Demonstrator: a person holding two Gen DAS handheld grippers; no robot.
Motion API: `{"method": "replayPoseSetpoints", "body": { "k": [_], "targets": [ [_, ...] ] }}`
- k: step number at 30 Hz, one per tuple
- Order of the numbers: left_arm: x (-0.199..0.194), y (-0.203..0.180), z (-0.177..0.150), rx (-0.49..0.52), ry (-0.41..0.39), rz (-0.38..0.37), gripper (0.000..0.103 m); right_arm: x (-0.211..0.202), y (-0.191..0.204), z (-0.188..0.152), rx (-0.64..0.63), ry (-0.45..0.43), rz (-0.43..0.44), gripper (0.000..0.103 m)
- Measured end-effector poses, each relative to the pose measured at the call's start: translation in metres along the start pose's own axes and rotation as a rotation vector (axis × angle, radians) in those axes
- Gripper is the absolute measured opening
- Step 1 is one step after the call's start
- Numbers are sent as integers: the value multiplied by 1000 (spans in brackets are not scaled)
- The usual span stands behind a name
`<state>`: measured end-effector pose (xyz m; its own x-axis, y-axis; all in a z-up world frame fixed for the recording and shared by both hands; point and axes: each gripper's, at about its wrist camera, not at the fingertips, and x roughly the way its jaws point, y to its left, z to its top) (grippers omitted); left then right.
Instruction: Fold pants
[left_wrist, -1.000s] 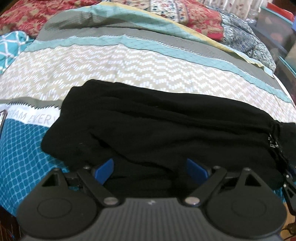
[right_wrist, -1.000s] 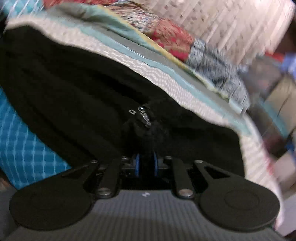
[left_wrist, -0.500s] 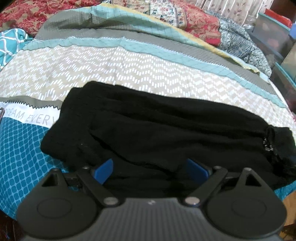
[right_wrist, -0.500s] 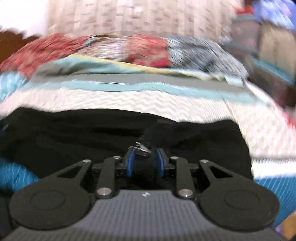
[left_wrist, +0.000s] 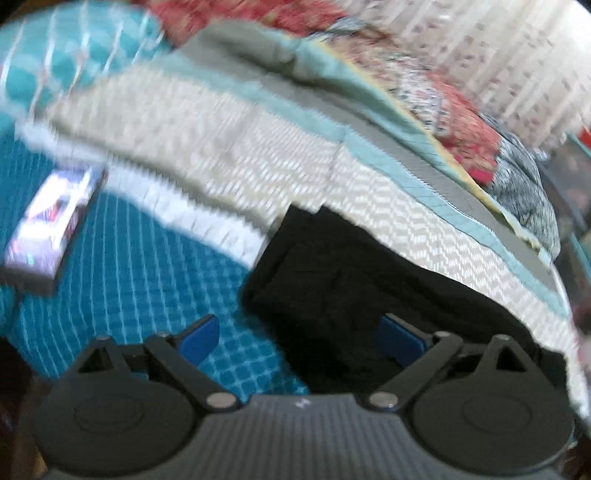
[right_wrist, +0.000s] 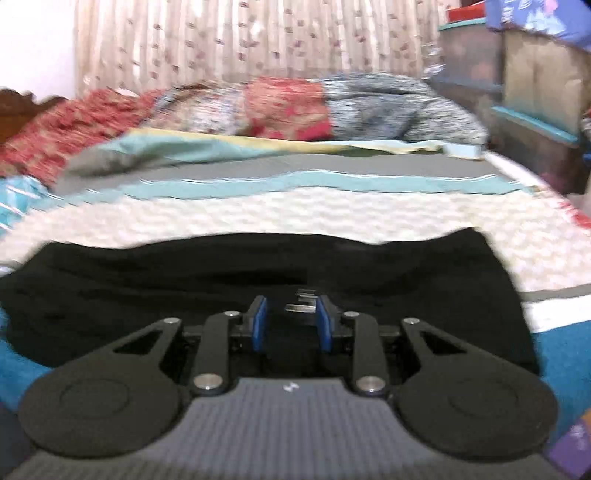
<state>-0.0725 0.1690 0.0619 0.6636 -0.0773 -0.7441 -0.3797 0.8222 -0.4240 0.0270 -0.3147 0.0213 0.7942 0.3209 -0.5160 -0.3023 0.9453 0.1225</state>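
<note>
The black pants lie folded lengthwise on the patterned bedspread. My left gripper is open and empty, low over the pants' left end; its left blue pad is over the teal cover, its right pad over black cloth. In the right wrist view the pants stretch across the bed. My right gripper is part open just over the cloth, its blue pads apart, with a metal zipper pull showing between them.
A phone with a lit screen lies on the teal cover at the left. Rumpled red and grey quilts are heaped at the back of the bed. Storage boxes stand beyond the bed's right edge, a curtain behind.
My right gripper has opened and let go of the pants' zipper end, which now lies on the bed. My left gripper has swung left, off the middle of the pants toward their left end.
</note>
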Motion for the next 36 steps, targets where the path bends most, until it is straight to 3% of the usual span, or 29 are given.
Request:
{"method": "replayPoseSetpoints", "body": {
  "k": [6, 10, 14, 16, 18, 19, 20, 25, 28, 31, 36],
  "targets": [
    [40, 21, -8, -118, 68, -58, 103, 34, 71, 4, 0, 89, 218, 30],
    [52, 21, -2, -126, 45, -93, 103, 56, 118, 11, -35, 99, 287, 27],
    [71, 23, 4, -154, 39, -113, 103, 73, 149, 22, 18, 104, 369, 26],
    [78, 25, 4, -153, 10, -114, 102, 91, 160, 19, 63, 179, 405, 26],
    [79, 22, 3, -134, -8, -98, 96, 125, 167, -2, 112, 368, 404, 24],
    [78, 19, 3, -114, -22, -69, 76, 123, 163, -14, 156, 340, 400, 23],
    [77, 17, 2, -92, -34, -50, 66, 120, 159, -18, 178, 312, 414, 23],
    [69, 24, 2, -106, -53, -83, 51, 120, 151, -12, 213, 332, 435, 23],
    [59, 11, 0, -57, -92, -71, 38, 116, 154, -14, 196, 311, 431, 23],
    [42, -13, 1, 45, -165, -94, 23, 116, 158, -16, 190, 309, 420, 23],
    [27, -64, -7, 268, -227, -115, 23, 121, 153, -16, 243, 325, 441, 23]
  ]
}}
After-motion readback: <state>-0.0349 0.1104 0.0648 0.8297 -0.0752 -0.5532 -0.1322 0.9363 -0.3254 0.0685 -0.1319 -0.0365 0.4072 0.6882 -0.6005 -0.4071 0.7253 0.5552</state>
